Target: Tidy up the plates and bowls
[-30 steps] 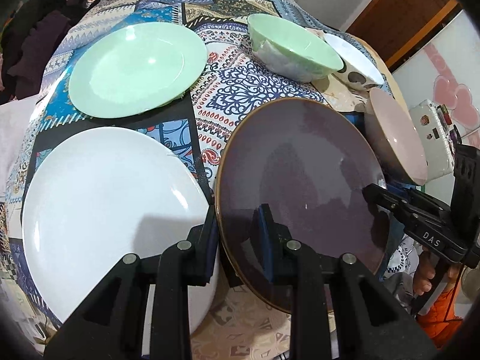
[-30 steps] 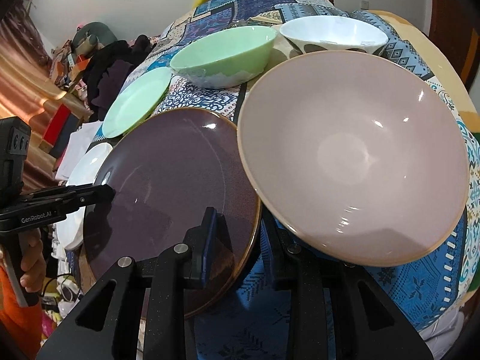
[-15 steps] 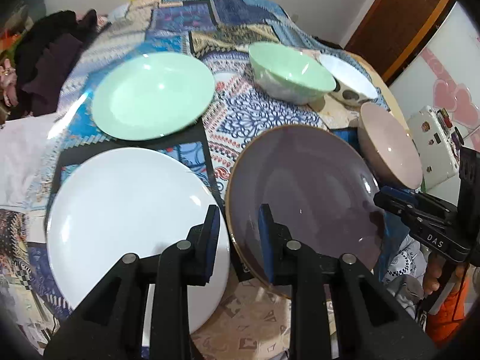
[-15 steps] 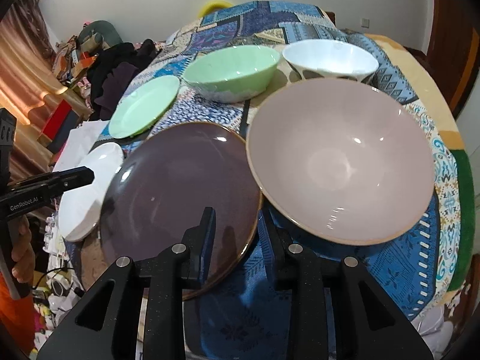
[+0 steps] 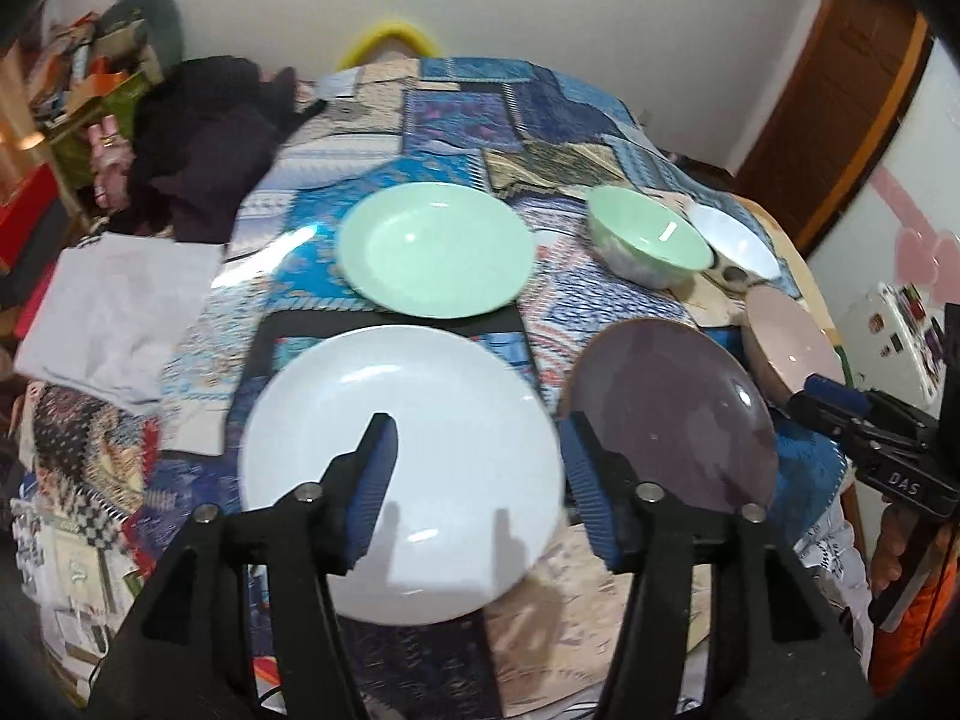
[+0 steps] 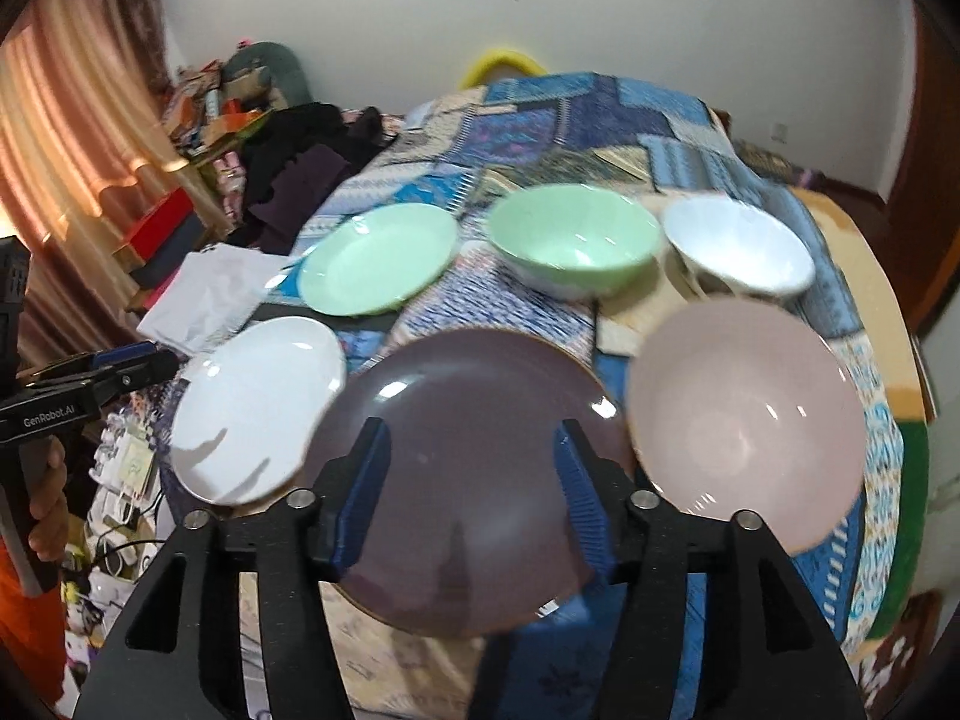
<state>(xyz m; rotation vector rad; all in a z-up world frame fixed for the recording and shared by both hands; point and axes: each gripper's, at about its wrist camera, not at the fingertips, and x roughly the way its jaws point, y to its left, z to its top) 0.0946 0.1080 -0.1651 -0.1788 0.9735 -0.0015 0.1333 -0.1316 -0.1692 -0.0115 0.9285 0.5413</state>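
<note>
**A:** Left gripper point(image 5: 480, 468): jaws have just been opening and now stand apart with nothing between them, hovering over the near edge of the white plate point(image 5: 402, 474). Right gripper point(image 6: 471, 474): same condition, jaws just opened, nothing clamped, hovering above the purple plate point(image 6: 468, 480).

**B:** Location of the purple plate?

**A:** Lower centre of the right wrist view, flat on the patterned tablecloth point(image 6: 600, 120). The white plate lies to its left, its rim apparently overlapping the purple rim; the pink bowl point(image 6: 744, 426) sits just beside it on the right.

**B:** Handling characteristics?

**A:** In my judgement: glazed ceramic, rigid, fairly heavy, slick and breakable. It lies flat, so the only purchase is the rim. Take the near edge, one pad above and one below, and lift level; a glossy rim may slip if the plate tilts.

**B:** Inventory?

**A:** Plates, three: purple, white, and one green plate point(image 6: 378, 267) in the upper left. Bowls, three: pink, one green bowl point(image 6: 573, 240) at upper centre, and one white bowl point(image 6: 741, 249) at upper right, just beside the green one. Beyond the crockery, a folded white cloth point(image 6: 204, 294) lies at the left table edge.
</note>
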